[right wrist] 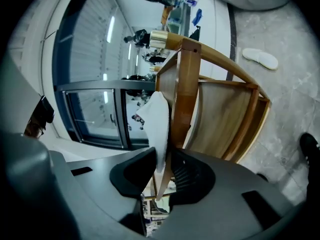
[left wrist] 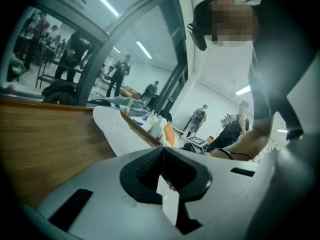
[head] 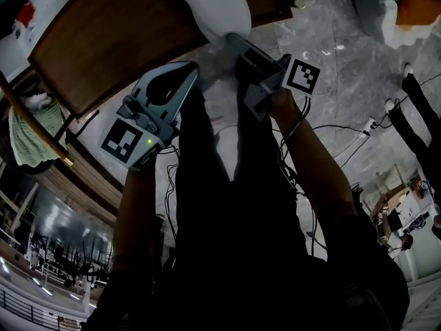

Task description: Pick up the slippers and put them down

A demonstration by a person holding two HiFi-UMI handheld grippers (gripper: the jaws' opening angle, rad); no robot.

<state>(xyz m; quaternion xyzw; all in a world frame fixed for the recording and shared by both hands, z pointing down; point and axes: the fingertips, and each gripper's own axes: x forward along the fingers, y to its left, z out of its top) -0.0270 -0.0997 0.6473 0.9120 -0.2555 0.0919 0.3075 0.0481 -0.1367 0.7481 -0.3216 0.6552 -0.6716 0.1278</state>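
White slipper [right wrist: 157, 124] tight in right gripper [right wrist: 164, 165]

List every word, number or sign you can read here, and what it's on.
None can be read.
The left cube and the right cube bear only black-and-white square patterns, no letters.
The red patch at top left is too blurred.

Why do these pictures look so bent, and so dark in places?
Head view: dim, the person almost black against the paler floor. Left gripper view: the wide-angle lens bows the window frame. Right gripper view: black corners, the wooden frame curved.
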